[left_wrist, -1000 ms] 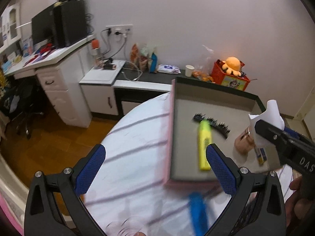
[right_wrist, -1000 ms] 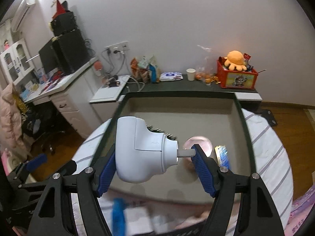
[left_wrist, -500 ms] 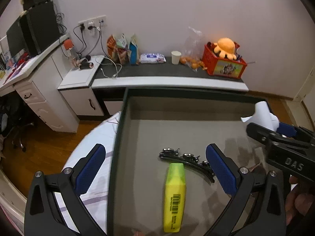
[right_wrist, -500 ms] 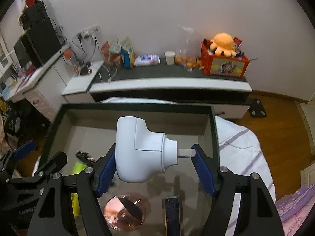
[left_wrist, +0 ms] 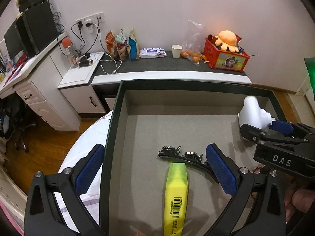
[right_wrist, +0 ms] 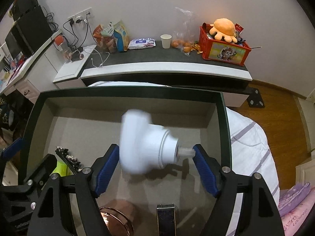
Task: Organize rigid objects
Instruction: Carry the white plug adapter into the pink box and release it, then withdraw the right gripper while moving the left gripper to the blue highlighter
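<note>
Right gripper (right_wrist: 156, 164) jaws have just been opening; blurred white plug adapter (right_wrist: 145, 143) sits between them mid-frame, over the box (right_wrist: 130, 92). Left gripper (left_wrist: 155, 169) wide open, empty, above yellow highlighter (left_wrist: 175, 194), lower centre.

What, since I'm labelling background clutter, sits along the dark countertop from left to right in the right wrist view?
snack bags → wipes pack → paper cup → oranges → red crate

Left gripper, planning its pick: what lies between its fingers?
The yellow highlighter and most of the black hair clip, seen in the left wrist view.
</note>
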